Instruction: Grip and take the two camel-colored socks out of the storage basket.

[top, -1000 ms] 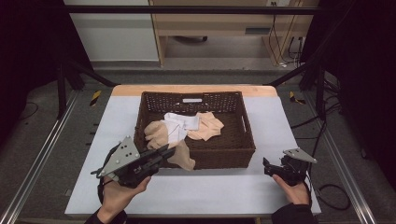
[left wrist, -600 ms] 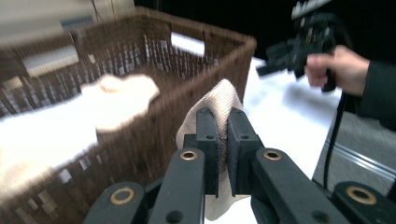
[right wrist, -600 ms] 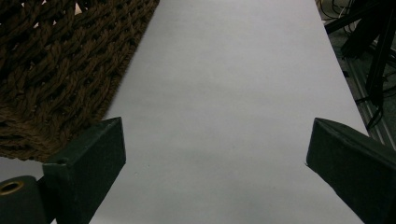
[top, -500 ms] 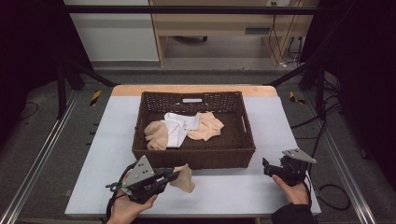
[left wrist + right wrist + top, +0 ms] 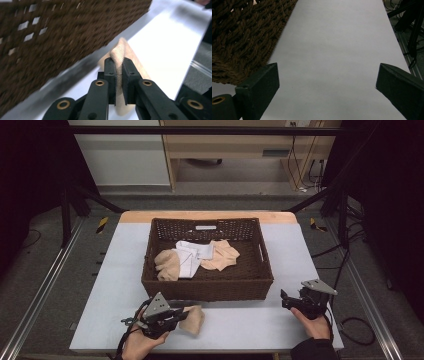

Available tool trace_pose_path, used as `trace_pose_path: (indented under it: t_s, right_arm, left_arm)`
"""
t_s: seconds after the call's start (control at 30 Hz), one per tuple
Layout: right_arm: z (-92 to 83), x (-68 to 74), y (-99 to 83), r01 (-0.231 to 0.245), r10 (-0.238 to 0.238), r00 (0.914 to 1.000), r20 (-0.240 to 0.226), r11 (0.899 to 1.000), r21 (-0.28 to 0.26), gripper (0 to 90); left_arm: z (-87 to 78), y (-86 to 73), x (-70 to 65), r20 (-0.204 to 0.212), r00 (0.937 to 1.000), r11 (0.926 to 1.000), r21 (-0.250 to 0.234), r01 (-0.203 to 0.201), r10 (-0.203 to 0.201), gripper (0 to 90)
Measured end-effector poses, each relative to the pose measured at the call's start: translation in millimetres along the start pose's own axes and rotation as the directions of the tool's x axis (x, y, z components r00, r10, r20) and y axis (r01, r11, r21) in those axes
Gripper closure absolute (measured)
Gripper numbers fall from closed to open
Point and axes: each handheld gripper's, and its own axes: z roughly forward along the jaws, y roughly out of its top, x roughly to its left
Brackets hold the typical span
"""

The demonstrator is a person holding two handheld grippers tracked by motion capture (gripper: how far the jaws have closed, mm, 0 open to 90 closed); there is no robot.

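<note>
From the high view, our left gripper (image 5: pixel 176 319) holds a beige cloth (image 5: pixel 192 320) low over the table (image 5: pixel 240 330), just in front of the wicker basket (image 5: pixel 207 289); our right gripper (image 5: pixel 289 300) rests near the basket's front right corner. In the left gripper view, the jaws clamp the cloth's fold; we should lower it flat before letting go. In the right gripper view, the jaws stand wide apart over bare table, holding nothing

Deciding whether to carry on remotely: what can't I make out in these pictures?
- Beige cloth: left gripper view, lower part behind the jaws.
- Basket weave: left gripper view, motion-blurred.
- Basket floor: high view, under the clothes.
- Right gripper tips: high view, too small.
</note>
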Motion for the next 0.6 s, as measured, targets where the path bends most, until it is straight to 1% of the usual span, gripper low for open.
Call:
trace_pose_path:
  t_s: [0.07,0.13,0.2,0.3,0.37,0.4,0.43,0.47,0.53,0.57,0.6]
  right_arm:
    - [0.1,-0.3,0.0,0.000,0.000,1.0000,0.001,1.000,0.002,5.1]
    - [0.1,-0.3,-0.1,-0.001,0.001,1.0000,0.003,1.000,0.004,5.1]
    - [0.1,-0.3,-0.1,-0.001,0.001,1.0000,0.003,1.000,0.004,5.1]
    - [0.2,-0.2,-0.1,0.003,-0.003,1.0000,0.002,1.000,0.003,5.1]
    - [0.0,0.1,-0.1,0.002,-0.002,1.0000,0.001,1.000,0.004,5.1]
    - [-0.1,-0.1,-0.1,0.005,-0.005,1.0000,0.003,1.000,0.001,5.1]
    - [-0.1,-0.1,-0.1,0.005,-0.005,1.0000,0.003,1.000,0.001,5.1]
    - [-0.1,-0.5,-0.1,0.005,-0.005,1.0000,0.004,1.000,-0.001,5.1]
    - [-0.1,-0.6,-0.2,0.003,-0.003,1.0000,0.004,1.000,0.000,5.1]
    - [-0.1,-0.6,-0.2,0.003,-0.003,1.0000,0.004,1.000,0.000,5.1]
    - [-0.1,-0.6,-0.1,0.002,-0.002,1.0000,0.005,1.000,0.001,5.1]
  left_arm:
    - [1.7,-3.5,5.0,-0.022,0.9997,0.9997,0.023,0.011,-0.011,80.5]
    - [2.2,-6.0,9.0,-0.047,0.9987,0.9993,0.029,0.023,-0.021,76.3]
    - [1.5,-6.9,11.4,-0.067,0.9969,0.9984,0.037,0.043,-0.041,71.3]
    - [-1.0,-6.5,13.1,-0.105,0.9933,0.9984,0.027,0.051,-0.048,65.0]
    - [-3.9,-5.4,14.4,-0.130,0.9905,0.9986,0.021,0.047,-0.044,60.2]
    - [-6.0,-4.6,14.8,-0.139,0.9891,0.9985,0.017,0.051,-0.048,58.8]
    - [-6.0,-4.6,14.8,-0.139,0.9891,0.9985,0.017,0.051,-0.048,57.2]
    - [-10.8,-2.5,15.4,-0.153,0.9868,0.9985,0.003,0.054,-0.053,56.1]
    - [-16.4,0.5,16.1,-0.162,0.9851,0.9983,-0.015,0.056,-0.058,55.0]
    - [-16.4,0.5,16.1,-0.162,0.9851,0.9983,-0.015,0.056,-0.058,54.6]
    - [-22.2,4.2,16.4,-0.172,0.9834,0.9981,-0.032,0.053,-0.058,54.5]
